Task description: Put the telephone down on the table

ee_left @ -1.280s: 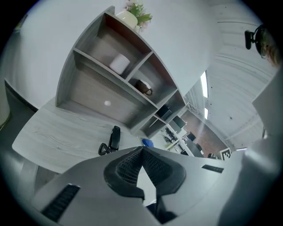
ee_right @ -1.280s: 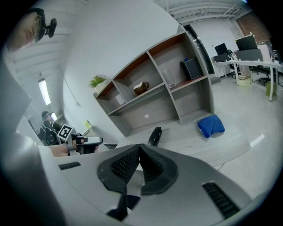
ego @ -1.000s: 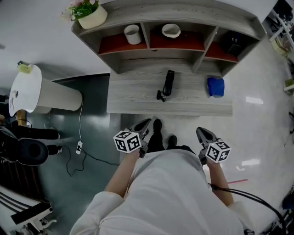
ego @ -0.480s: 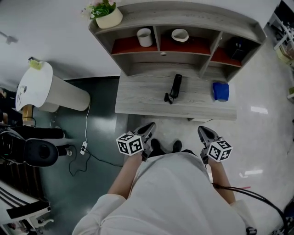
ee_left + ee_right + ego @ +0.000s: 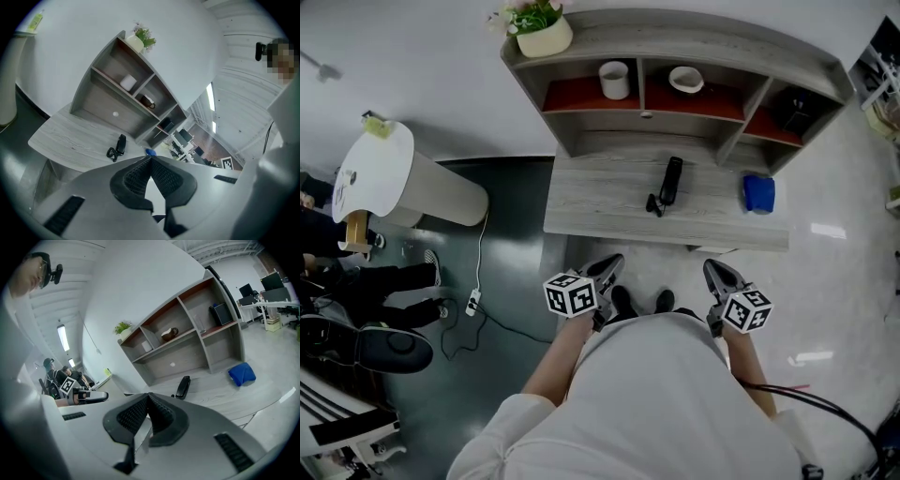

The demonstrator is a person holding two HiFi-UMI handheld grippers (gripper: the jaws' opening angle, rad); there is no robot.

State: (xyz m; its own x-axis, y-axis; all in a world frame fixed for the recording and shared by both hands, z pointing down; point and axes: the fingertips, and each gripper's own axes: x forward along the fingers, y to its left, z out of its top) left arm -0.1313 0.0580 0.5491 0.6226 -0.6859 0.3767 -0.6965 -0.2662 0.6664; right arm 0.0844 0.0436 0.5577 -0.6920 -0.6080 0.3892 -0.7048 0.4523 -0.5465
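The black telephone (image 5: pixel 671 181) lies flat near the middle of the grey wooden surface (image 5: pixel 591 202), its coiled cord (image 5: pixel 652 203) bunched at the near end. A blue bundle (image 5: pixel 758 193) sits well apart from it, toward the surface's right end, and a shelf unit (image 5: pixel 712 42) rises behind. My left hand-held gripper (image 5: pixel 614 263) and right hand-held gripper (image 5: pixel 711 270) hover short of the near edge, each with jaws pressed together on nothing

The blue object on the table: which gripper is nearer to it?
Right. The right gripper sits below and slightly left of the blue object in the head view; the left gripper is farther left, past the telephone.
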